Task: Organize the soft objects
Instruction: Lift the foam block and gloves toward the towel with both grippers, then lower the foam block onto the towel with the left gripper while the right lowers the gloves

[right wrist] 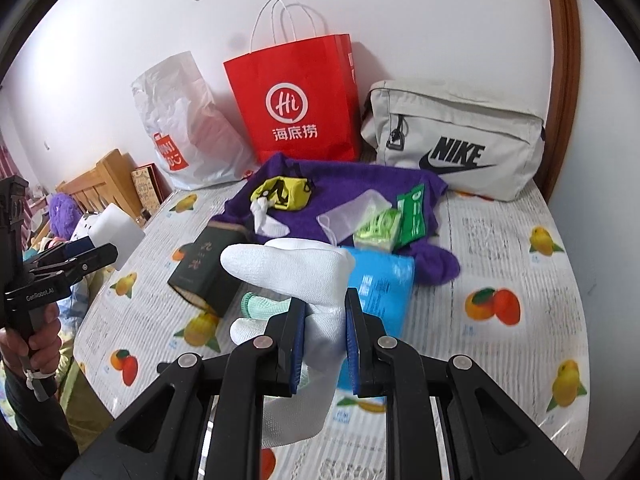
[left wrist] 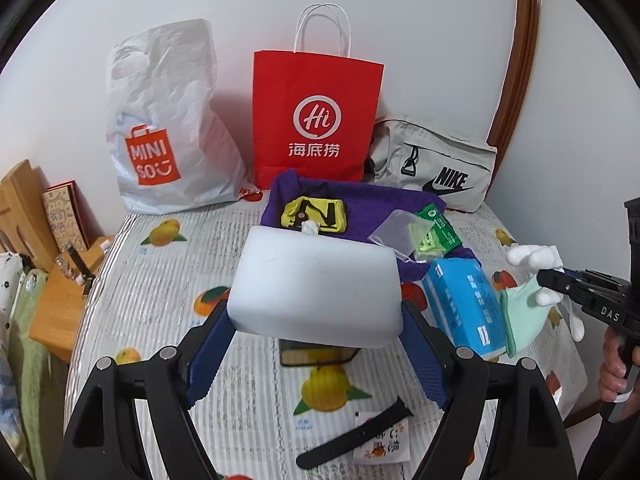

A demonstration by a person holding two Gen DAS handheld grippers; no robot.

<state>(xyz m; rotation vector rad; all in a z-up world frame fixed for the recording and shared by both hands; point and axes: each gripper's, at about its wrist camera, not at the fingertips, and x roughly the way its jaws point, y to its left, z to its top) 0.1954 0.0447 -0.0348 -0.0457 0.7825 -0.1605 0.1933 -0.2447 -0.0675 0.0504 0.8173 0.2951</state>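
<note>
My left gripper (left wrist: 316,336) is shut on a white foam sponge block (left wrist: 316,284) and holds it above the table; it also shows in the right wrist view (right wrist: 116,236). My right gripper (right wrist: 325,328) is shut on a white work glove with a mint-green cuff (right wrist: 296,272), lifted above the table; the glove shows in the left wrist view (left wrist: 528,304). A purple cloth (left wrist: 368,208) lies behind, carrying a yellow-black pouch (left wrist: 314,214) and small packets (left wrist: 434,228).
A red paper bag (left wrist: 316,120), a white MINISO bag (left wrist: 168,128) and a grey Nike pouch (left wrist: 436,164) stand along the wall. A blue tissue pack (left wrist: 464,304), a dark green box (right wrist: 208,268) and a black strap (left wrist: 356,436) lie on the fruit-print tablecloth (left wrist: 160,280).
</note>
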